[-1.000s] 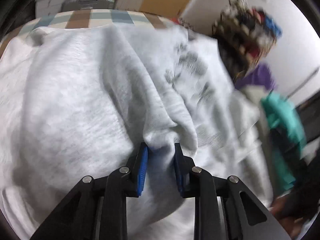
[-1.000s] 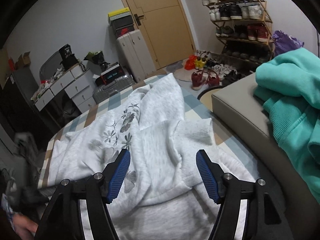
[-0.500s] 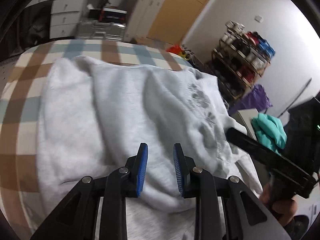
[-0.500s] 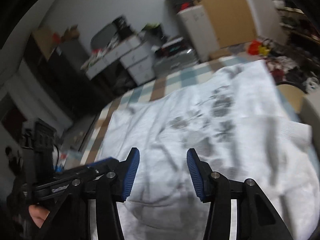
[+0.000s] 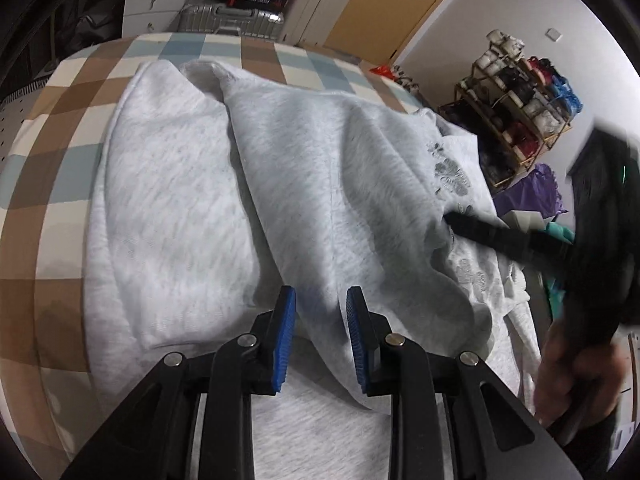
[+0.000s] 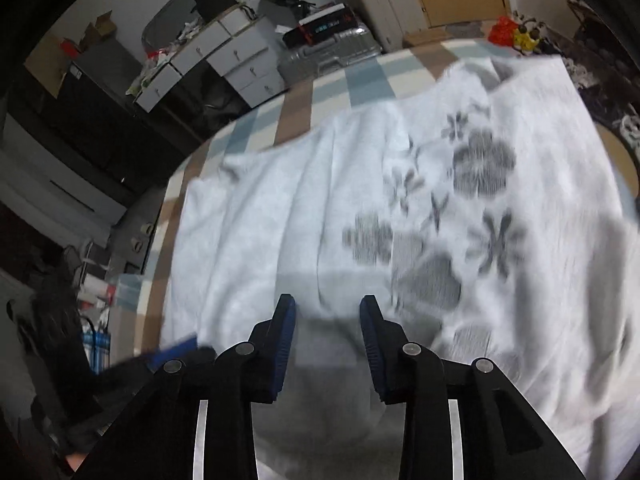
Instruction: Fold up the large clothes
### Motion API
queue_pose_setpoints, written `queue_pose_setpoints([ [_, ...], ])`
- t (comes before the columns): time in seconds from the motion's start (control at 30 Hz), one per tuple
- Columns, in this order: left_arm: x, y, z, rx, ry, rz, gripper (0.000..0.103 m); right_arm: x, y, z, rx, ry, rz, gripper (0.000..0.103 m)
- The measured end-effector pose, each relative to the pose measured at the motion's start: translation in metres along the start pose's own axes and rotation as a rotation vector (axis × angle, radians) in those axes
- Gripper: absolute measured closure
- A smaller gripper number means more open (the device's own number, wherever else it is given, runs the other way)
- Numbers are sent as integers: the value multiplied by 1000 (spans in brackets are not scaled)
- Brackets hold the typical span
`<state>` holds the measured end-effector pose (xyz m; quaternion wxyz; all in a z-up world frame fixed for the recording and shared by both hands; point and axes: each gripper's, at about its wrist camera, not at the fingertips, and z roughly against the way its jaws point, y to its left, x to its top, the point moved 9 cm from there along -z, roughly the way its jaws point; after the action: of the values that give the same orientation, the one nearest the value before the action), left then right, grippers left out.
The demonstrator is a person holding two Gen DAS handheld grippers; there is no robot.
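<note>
A light grey sweatshirt [image 5: 172, 200] with a dark flower print [image 6: 480, 164] lies spread over the checked bed cover [image 5: 60, 120]. One side is folded over its middle. My left gripper [image 5: 320, 332] sits at the near edge of that folded layer, and the cloth runs between its blue pads, which stand narrow on it. My right gripper [image 6: 327, 332] is over the near part of the sweatshirt [image 6: 280, 220]. Its jaws are closing with a shadowed fold of cloth between them, and the pads are still apart from it. In the left wrist view a fingertip [image 5: 460, 220] of the right gripper pokes into the cloth, held by a hand [image 5: 576, 364].
A shoe rack [image 5: 520, 96] and a purple bag [image 5: 536, 188] stand to the right of the bed, with a teal garment [image 5: 560, 232] beside them. Beyond the far edge are a silver suitcase [image 5: 232, 16] and white drawers [image 6: 224, 56]. Clutter lies on the floor at the left [image 6: 96, 292].
The left gripper has carried its fold across, and the sweatshirt now lies flatter. The right gripper swung left from the sleeve to the printed front, and its jaws narrowed.
</note>
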<state>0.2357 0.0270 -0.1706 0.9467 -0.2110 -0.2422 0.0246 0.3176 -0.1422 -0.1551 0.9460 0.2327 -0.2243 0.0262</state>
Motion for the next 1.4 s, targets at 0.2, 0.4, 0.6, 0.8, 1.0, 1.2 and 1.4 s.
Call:
queue_pose_setpoints([
  [0.2,1,3,-8,36,9,-29,83,12,-15,-66,-175,179,88,71],
  [0.4,1,14,-6,40,33,-20,83,22,-32,-26,-164,76,165,61],
  [0.6,31,45,38,53,-32,43,50,76,-124,40,-326,-92,71,25],
  [0.8,86,109,54,166,-108,159,20,97,-197,21,-375,2,-37,25],
  [1.0,94,143,-10,72,84,330,26,99,-214,-12,-317,77,-24,28],
  [1.2,91,127,-36,154,185,164,63,101,-194,-20,-249,89,70,67],
  [1.4,105,124,-45,237,184,82,69,108,-177,-30,-327,68,200,80],
])
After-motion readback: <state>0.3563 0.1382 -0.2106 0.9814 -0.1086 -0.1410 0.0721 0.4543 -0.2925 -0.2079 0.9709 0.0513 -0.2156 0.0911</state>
